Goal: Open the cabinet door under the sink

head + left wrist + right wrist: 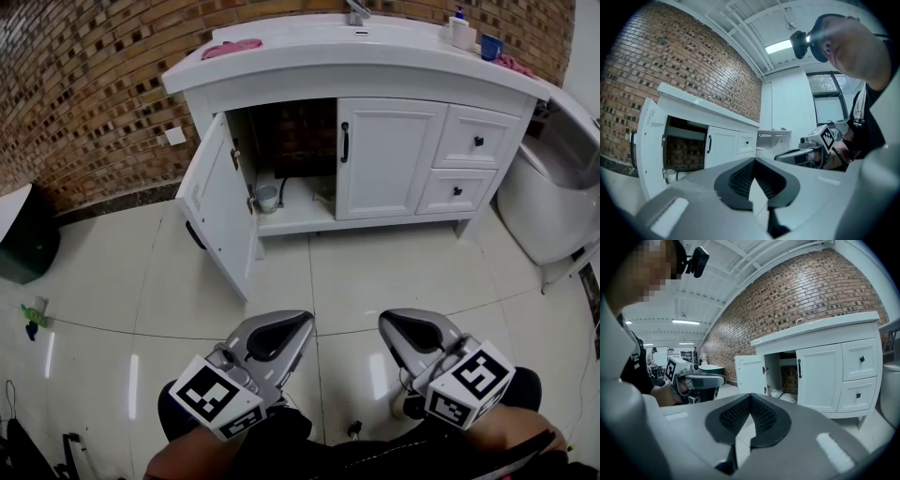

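**Mia:** What is the biggest thing here?

**Ben:** The shiny tiled floor point(375, 281). It fills the lower half of the head view. A brick wall point(84, 94) runs along the top left.

**Mia:** And the cabinet?

**Ben:** The white cabinet point(375, 75) stands at the top middle, under the sink top point(375, 42). It has one shut door point(389, 159) and two drawers point(473, 141) on the right.

**Mia:** Where is the cabinet door?

**Ben:** The cabinet door point(217, 202) is at the cabinet's left end, and it is wide open. It stands tall, with its long side going up and down. It sticks out from the cabinet, down the picture toward us. Its inside face looks to the right, and its hinges are near the cabinet's left wall. You can see the dark hole behind it.

**Mia:** What are the hands doing?

**Ben:** Both grippers are held low, side by side at the bottom middle, well apart from the cabinet. They point up the picture toward it. The left gripper point(306, 322) leans a bit right and the right gripper point(385, 321) leans a bit left. Each has a black and white cube at its back end.

**Mia:** Are the fingers spread?

**Ben:** No. On both grippers the pads are pressed together at the tips, with nothing between them.

**Mia:** Any small things?

**Ben:** A pink cloth point(232, 48) at the sink top's left end, a bottle point(459, 31) and a blue cup point(490, 46) at its right end, and a little cup point(266, 198) inside the cabinet.
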`<state>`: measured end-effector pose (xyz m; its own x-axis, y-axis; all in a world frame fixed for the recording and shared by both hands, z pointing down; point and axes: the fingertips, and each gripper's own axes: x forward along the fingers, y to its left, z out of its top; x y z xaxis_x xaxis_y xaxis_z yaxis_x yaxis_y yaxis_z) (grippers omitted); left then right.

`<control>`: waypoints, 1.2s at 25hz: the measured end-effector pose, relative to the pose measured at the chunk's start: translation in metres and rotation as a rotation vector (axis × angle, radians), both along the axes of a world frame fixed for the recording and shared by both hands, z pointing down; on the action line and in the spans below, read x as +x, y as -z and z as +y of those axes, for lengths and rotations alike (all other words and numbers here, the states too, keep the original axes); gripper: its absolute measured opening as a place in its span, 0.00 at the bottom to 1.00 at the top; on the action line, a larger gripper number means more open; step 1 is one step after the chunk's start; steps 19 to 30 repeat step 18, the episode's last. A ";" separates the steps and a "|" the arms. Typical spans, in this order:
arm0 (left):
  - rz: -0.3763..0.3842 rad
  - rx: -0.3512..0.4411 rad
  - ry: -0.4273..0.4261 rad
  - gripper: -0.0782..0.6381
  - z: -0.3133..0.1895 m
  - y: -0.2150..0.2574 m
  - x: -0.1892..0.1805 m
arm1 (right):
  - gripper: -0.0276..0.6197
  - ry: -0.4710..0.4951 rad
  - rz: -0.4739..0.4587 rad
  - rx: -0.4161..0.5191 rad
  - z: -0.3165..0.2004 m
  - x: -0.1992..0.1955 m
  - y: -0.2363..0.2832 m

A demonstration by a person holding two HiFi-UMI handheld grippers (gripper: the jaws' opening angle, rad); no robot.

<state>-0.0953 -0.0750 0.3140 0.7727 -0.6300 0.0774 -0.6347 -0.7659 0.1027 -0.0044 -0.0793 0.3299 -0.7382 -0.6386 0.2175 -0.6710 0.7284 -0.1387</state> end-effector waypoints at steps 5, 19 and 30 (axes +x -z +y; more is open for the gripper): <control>-0.003 0.004 0.005 0.12 -0.001 0.001 -0.001 | 0.05 -0.008 -0.005 -0.006 -0.002 0.001 0.001; -0.012 0.009 0.009 0.12 -0.003 0.001 -0.004 | 0.05 -0.014 -0.012 -0.014 -0.006 -0.001 0.002; -0.012 0.009 0.009 0.12 -0.003 0.001 -0.004 | 0.05 -0.014 -0.012 -0.014 -0.006 -0.001 0.002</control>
